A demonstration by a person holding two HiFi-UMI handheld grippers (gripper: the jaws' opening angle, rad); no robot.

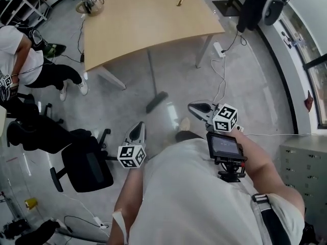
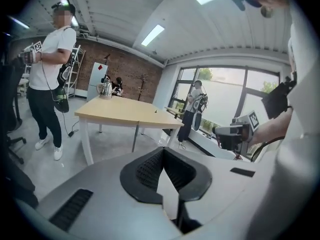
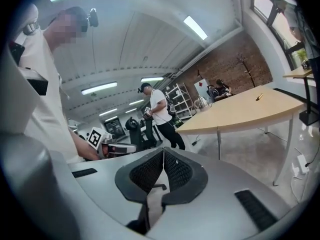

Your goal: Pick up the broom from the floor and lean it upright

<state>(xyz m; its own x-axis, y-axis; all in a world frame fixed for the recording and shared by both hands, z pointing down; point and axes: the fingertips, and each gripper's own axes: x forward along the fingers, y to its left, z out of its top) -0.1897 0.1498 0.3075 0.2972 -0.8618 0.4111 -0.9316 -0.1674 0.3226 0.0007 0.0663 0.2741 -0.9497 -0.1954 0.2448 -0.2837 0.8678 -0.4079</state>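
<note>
While both hand-held grippers (image 1: 138, 130) (image 1: 197, 107) sit closed and empty, the table (image 1: 143, 24) hides the top of the broom (image 1: 156, 101).

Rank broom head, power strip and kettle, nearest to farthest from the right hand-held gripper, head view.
1. Broom head, on the floor just left of the right hand-held gripper.
2. Power strip, on the floor beyond it, by a table leg.
3. Kettle, far upper left, at the table's corner.
</note>
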